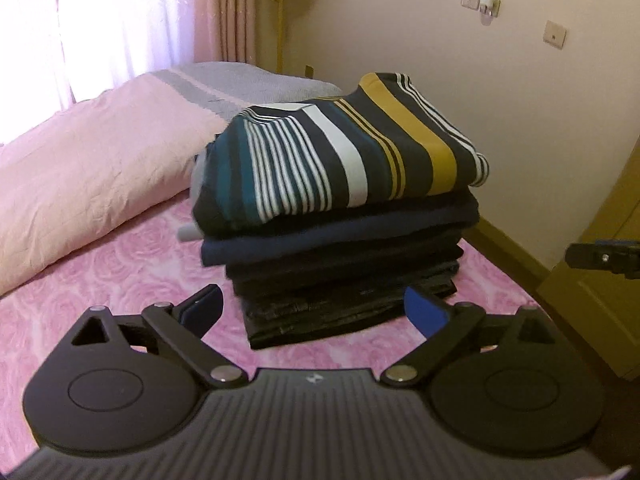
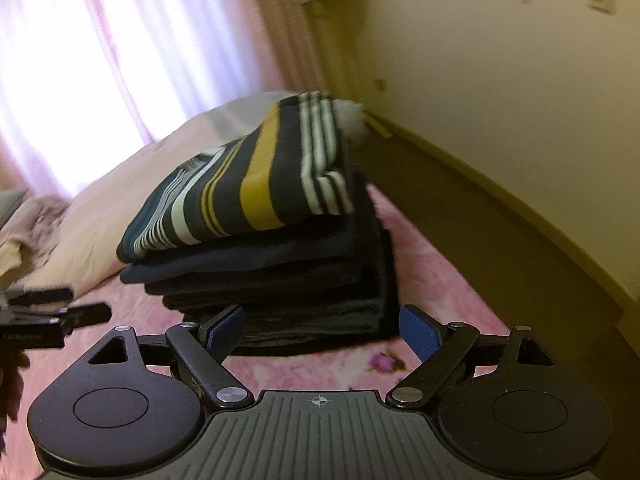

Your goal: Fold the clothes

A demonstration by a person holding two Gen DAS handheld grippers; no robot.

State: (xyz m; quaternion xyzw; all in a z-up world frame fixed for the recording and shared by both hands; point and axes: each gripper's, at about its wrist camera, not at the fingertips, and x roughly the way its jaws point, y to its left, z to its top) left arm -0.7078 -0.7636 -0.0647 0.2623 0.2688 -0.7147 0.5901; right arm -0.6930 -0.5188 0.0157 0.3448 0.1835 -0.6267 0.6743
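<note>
- Left wrist view: left gripper (image 1: 314,312) has its jaws spread apart with nothing between them; the striped shirt (image 1: 340,148) tops a stack of folded clothes (image 1: 340,272) at 12 o'clock on the pink bedspread (image 1: 100,280).
- Right wrist view: right gripper (image 2: 322,330) likewise gapes, gripping nothing, stack at 12 o'clock.

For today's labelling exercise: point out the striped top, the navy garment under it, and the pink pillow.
striped top (image 1: 352,148), left wrist view, its upper face.
navy garment (image 1: 320,240), left wrist view, its front folded edge.
pink pillow (image 1: 92,168), left wrist view, its middle.
</note>
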